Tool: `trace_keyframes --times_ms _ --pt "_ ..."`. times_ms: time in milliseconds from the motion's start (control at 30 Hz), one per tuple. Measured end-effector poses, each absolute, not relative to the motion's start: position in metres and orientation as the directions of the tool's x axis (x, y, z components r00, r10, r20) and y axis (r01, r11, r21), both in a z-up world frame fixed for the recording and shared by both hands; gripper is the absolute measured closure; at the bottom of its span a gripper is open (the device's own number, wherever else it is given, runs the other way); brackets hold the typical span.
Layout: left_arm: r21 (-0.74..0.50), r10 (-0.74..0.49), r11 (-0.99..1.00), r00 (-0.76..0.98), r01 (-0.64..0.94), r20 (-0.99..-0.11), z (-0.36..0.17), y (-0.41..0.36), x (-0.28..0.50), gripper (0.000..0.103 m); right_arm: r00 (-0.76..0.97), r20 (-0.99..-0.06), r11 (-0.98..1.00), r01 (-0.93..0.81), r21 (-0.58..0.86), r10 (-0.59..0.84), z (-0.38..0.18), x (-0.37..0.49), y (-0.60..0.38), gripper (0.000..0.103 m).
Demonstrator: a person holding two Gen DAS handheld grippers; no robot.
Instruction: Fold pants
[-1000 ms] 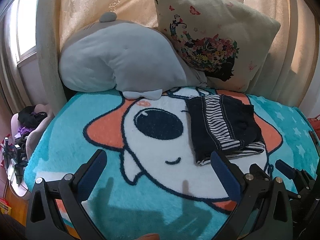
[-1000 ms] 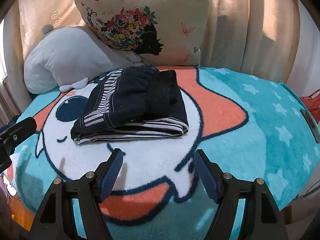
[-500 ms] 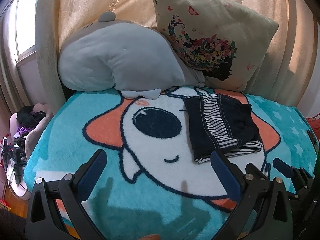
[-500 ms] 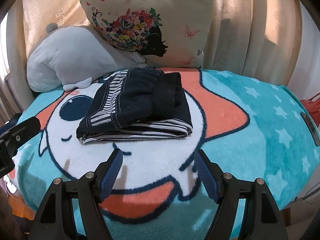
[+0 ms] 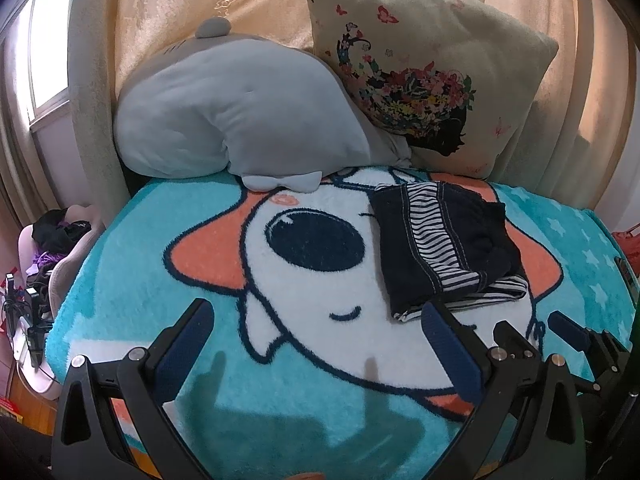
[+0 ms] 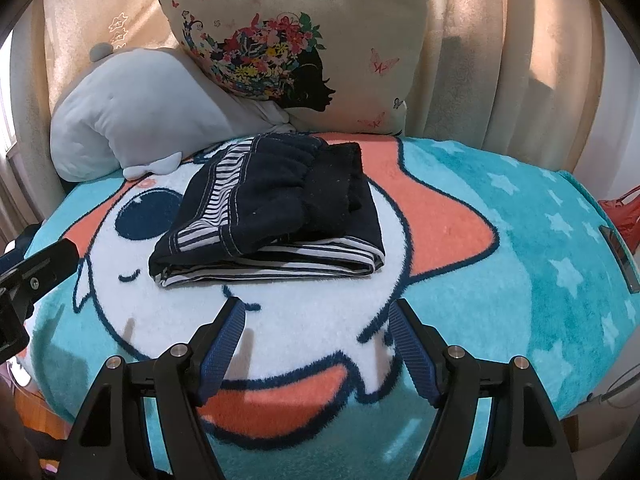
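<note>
The dark navy pants (image 6: 276,220) with striped lining lie folded in a compact bundle on the cartoon blanket (image 6: 520,248). They also show in the left wrist view (image 5: 444,248), right of centre. My right gripper (image 6: 316,320) is open and empty, a little in front of the bundle's near edge. My left gripper (image 5: 316,324) is open and empty, wide apart, in front and to the left of the bundle. The right gripper's fingertips (image 5: 568,328) show at the left view's lower right.
A grey plush pillow (image 5: 240,120) and a beige floral cushion (image 5: 424,64) lean against the curtain at the back. A chair with clothes (image 5: 56,236) stands off the bed's left edge. A red object (image 6: 624,216) lies past the right edge.
Both grippers have drawn back slightly from the folded pants and stayed open. The pants have not moved.
</note>
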State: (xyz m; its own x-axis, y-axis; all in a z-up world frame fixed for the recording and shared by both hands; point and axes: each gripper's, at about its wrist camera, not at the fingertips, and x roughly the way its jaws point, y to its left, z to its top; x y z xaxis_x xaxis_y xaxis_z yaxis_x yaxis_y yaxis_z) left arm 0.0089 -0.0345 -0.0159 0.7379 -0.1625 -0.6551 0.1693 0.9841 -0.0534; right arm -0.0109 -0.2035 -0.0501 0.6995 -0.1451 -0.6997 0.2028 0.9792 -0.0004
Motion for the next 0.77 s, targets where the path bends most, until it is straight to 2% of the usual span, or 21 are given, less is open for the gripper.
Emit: trace_keyframes --times_ms 767 --pt "-0.050 -0.145 0.987 0.733 0.150 -0.664 -0.019 -0.029 0.006 0.000 0.689 -0.702 0.979 0.192 -0.063 -0.180 -0.046 -0.002 -0.193 0.024"
